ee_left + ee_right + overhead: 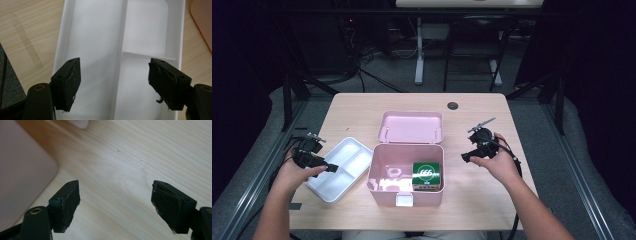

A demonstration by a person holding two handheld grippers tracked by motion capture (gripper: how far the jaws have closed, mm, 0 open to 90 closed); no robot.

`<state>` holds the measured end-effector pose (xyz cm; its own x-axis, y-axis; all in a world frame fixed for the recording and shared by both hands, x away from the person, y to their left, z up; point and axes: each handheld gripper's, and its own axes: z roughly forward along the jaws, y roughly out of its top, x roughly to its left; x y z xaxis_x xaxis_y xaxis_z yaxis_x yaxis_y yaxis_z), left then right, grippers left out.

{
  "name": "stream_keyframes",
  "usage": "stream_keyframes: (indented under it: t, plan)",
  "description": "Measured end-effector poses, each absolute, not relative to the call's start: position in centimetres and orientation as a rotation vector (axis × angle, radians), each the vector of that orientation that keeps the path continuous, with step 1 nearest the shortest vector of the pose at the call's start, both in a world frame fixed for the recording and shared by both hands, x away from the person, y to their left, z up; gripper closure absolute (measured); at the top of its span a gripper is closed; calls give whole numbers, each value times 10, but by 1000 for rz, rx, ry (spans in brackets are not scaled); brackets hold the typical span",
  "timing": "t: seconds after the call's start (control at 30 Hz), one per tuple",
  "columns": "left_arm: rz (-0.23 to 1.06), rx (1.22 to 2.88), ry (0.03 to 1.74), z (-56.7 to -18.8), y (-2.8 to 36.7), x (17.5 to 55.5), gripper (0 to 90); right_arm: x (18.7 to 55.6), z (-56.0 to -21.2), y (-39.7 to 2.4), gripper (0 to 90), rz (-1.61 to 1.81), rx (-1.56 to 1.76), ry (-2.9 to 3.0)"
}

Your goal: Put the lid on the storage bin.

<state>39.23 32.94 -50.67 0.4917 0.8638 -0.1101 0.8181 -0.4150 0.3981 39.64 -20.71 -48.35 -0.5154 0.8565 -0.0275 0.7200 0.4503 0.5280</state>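
Hovering wide open and empty, our left tool (332, 168) hangs over the white tray (343, 170) at the frame's lower left. Our right tool (465, 158), also spread with nothing between its pads, sits right of centre above bare desk (472, 200), beside the pink box (387, 192) holding the green packet (427, 175). We judge a low left wrist could nudge the tray. Both forearms enter from below, angled inward.

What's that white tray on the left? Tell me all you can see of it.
The white tray looks like smooth plastic, a shallow rectangle with rounded corners, split by low ribs into one long compartment and two smaller ones, all empty. It lies flat and slantwise on the wooden table, just left of the pink box. The left gripper hovers above it, fingers apart, holding nothing.
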Motion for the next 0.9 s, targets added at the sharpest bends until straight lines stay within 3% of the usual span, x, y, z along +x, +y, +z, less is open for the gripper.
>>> stream_keyframes:
  t: [0.53, 0.7, 0.9]
  plan:
    - [258, 2310, 1445, -508, 332, 391, 324, 372, -524, -224, 258, 911, 1469, 2097]
    - [263, 2323, 1411, -506, 327, 391, 406, 369, -530, -225, 271, 923, 1443, 2087]
    - [288, 2332, 1400, -499, 319, 393, 449, 365, -530, -231, 359, 968, 1434, 2057]
